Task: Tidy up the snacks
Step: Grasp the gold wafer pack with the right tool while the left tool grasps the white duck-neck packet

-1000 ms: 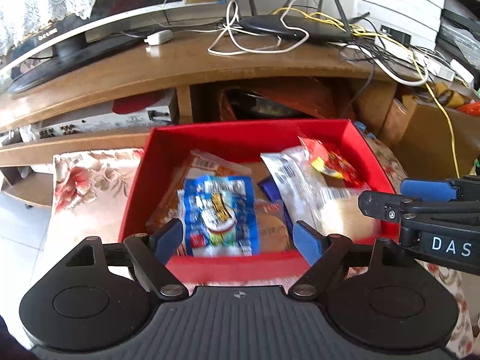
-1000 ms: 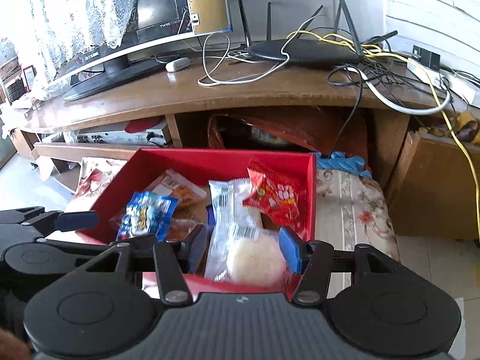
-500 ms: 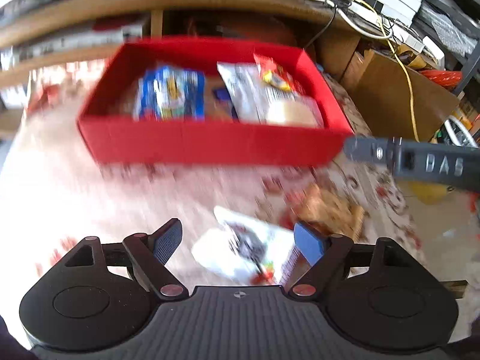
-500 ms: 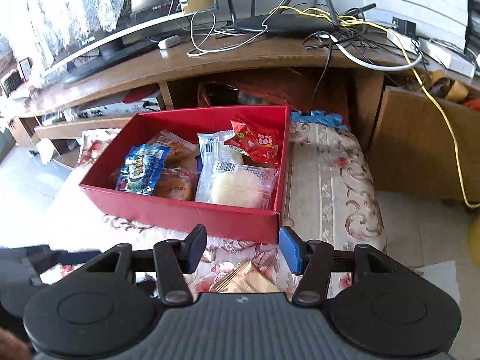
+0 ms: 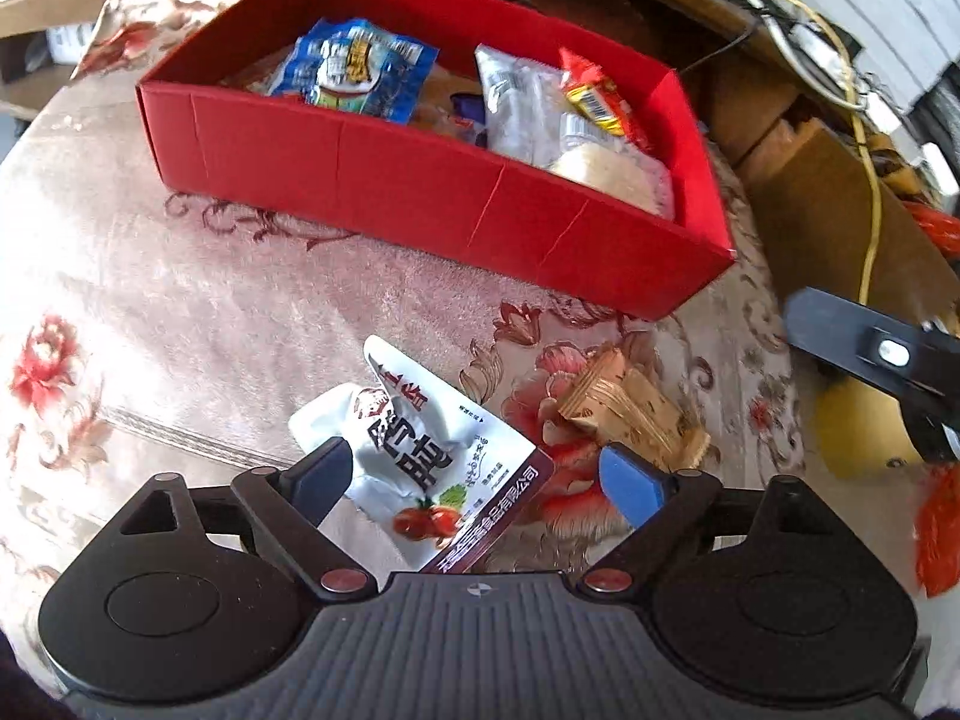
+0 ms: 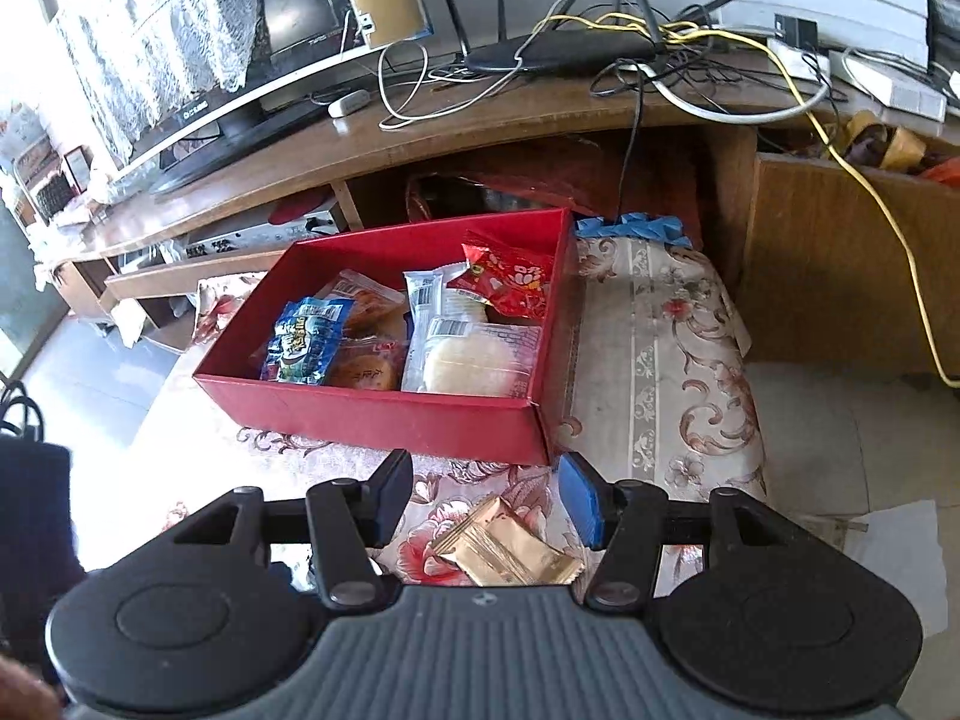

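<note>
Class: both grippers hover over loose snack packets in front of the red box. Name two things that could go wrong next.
1. The left gripper, jaws opening, straddles the crumpled white packet; closing may catch only a slippery edge.
2. The gold packet lies flat under the open right gripper; the fingers may snag the tablecloth instead.

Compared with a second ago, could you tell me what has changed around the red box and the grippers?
Both grippers pulled back from over the red box toward the loose packets in front of it. The left gripper, its jaws opening, now straddles the white packet; the right gripper hangs open over the gold packet. Neither grips anything. The box and its snacks lie unchanged.
</note>
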{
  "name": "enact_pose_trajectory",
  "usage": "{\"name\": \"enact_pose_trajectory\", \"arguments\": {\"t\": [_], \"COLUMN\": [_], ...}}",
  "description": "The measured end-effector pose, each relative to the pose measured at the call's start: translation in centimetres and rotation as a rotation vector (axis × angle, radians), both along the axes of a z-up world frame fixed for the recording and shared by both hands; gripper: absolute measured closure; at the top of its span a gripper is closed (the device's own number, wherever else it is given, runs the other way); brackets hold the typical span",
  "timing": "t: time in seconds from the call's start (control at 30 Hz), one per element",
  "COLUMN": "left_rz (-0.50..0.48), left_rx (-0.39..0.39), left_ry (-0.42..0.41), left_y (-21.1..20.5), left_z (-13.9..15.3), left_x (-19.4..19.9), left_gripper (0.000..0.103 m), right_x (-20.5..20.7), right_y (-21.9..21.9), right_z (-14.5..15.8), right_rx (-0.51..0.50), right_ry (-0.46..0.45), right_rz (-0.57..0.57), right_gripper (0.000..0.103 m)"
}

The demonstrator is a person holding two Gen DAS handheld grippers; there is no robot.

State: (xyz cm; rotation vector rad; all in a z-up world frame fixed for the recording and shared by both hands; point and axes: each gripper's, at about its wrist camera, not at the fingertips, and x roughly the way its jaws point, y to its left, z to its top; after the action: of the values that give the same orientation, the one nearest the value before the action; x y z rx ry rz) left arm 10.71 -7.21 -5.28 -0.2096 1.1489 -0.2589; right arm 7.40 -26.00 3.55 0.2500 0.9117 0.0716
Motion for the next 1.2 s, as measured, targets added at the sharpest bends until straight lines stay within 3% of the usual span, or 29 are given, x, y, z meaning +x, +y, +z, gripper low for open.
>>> {"name": "enact_pose_trajectory", "arguments": {"t": [0.13,0.2,0.4,0.57,0.67,0.73,0.77,0.83,0.87,1.03,1.2], "left_rz": [0.052,0.042,-0.080,-0.261,-0.305,-0.311,-0.305,-0.304,-0.305,-0.336,-0.305], "left_rx": [0.049,0.088,0.130,0.252,0.256,0.212,0.181,0.123,0.119,0.125,0.131], "left_ry": [-0.014,-0.042,-0.073,-0.097,-0.091,-0.079,-0.071,-0.058,-0.055,-0.074,-0.072], "left_y": [-0.7,-1.0,-0.1,0.7,1.9,2.8,3.0,3.4,3.3,3.2,4.5], "left_z": [-0.9,-0.9,-0.7,-0.3,-0.3,-0.5,-0.7,-0.8,-0.8,-0.7,-1.2], "left_x": [0.5,0.5,0.3,-1.1,-1.5,-1.6,-1.4,-1.2,-1.2,-0.2,0.8], "left_gripper": [0.009,0.016,0.042,0.052,0.052,0.049,0.045,0.018,0.015,0.015,0.014], "right_x": [-0.3,-0.3,-0.2,0.0,0.3,0.6,0.9,1.4,1.8,3.9,3.7], "right_y": [-1.0,-1.4,-2.3,-1.7,-0.7,0.2,0.6,1.2,1.4,2.6,5.2], "right_z": [0.1,0.1,-0.5,-1.9,-3.0,-3.8,-4.3,-5.2,-5.6,-7.2,-8.8], "right_rx": [0.020,0.018,-0.001,-0.016,-0.034,-0.059,-0.071,-0.094,-0.103,-0.098,-0.198], "right_ry": [0.000,0.000,0.038,0.096,0.139,0.161,0.173,0.199,0.211,0.242,0.256], "right_rz": [-0.006,-0.009,-0.014,0.023,0.064,0.102,0.122,0.160,0.174,0.253,0.324], "right_gripper": [0.044,0.044,0.044,0.044,0.044,0.044,0.044,0.044,0.044,0.044,0.028]}}
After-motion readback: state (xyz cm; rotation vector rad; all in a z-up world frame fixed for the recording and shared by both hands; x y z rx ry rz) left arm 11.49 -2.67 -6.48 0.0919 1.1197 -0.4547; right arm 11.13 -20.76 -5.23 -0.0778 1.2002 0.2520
